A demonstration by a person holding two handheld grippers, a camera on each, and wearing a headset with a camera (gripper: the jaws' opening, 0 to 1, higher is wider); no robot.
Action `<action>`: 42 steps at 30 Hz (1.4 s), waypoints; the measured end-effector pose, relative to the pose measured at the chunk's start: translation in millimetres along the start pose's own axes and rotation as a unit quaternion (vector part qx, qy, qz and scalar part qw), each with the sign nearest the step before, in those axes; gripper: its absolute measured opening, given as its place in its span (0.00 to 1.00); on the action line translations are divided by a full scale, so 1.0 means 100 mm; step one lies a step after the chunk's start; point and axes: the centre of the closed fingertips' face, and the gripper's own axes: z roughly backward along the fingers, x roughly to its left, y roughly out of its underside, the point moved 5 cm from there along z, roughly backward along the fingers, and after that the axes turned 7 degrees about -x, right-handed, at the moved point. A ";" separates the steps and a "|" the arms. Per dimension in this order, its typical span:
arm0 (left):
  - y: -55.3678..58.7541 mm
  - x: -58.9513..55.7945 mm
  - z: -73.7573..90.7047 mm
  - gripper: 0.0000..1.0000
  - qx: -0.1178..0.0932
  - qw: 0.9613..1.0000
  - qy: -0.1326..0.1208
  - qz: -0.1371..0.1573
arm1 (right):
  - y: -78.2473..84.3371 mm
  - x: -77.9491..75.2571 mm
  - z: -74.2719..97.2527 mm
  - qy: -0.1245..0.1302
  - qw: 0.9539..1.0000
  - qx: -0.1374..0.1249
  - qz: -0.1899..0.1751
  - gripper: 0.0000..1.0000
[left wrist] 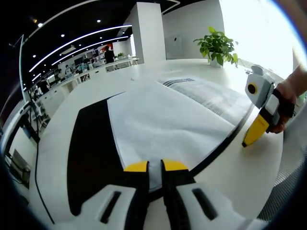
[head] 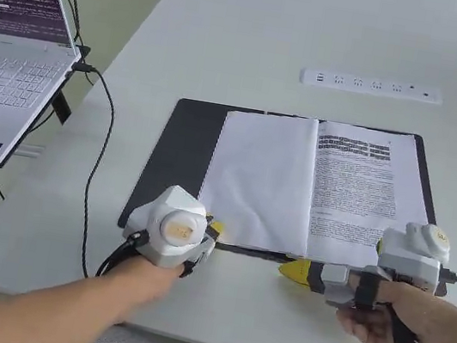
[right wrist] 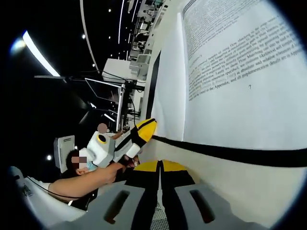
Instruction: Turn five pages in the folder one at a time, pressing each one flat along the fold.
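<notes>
Bench (head: 278, 23): white, broad, carries everything below.
Folder (head: 180, 155): black, lying open and flat at mid-bench, long side towards the person. Bare black cover shows at its left end; a thin black border frames the paper on the right.
Blank page (head: 258, 176): white sheet on the left of the fold, lying nearly flat. Its left edge stops short of the cover's left end.
Printed page (head: 369, 189): right of the fold, dense text in blocks, lying flat.
Laptop (head: 9, 76): far left, lid up, screen lit with lines of text; its near corner hangs past the bench edge.
Power strip (head: 371, 85): white, beyond the folder, well apart from it.
Left gripper (head: 215, 227): held in the left hand at the folder's near edge, yellow tips at the blank page's lower left corner. Jaws nearly together, a thin slit between them; cannot tell whether any paper is caught.
Right gripper (head: 295, 271): held in the right hand, low over the bench just in front of the folder's near edge, below the fold, tips pointing left. Jaws pressed together on nothing.
Cable (head: 98, 160): black, runs from the laptop's side down across the bench's left edge.
</notes>
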 end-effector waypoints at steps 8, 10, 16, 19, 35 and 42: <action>-0.04 -0.01 0.01 0.08 0.023 1.000 -0.006 0.000 | -0.01 0.35 0.24 0.016 0.992 -0.029 0.120 0.00; -0.05 0.00 0.03 0.07 0.033 0.999 -0.009 0.005 | -0.03 0.42 0.33 0.032 0.989 -0.044 0.137 0.07; -0.20 0.05 0.28 0.05 0.011 0.999 -0.015 0.045 | -0.16 0.60 0.72 0.083 0.969 -0.103 0.207 0.19; -0.27 0.05 0.42 0.10 0.009 0.998 -0.013 0.056 | -0.23 0.61 0.92 0.130 0.955 -0.132 0.232 0.29; -0.72 -0.07 0.98 0.48 -0.051 0.998 0.009 0.040 | -0.34 0.79 1.46 0.263 0.863 -0.239 0.360 0.69; -0.83 -0.07 1.12 0.58 -0.077 0.997 0.000 0.033 | -0.39 0.83 1.55 0.267 0.833 -0.279 0.396 0.74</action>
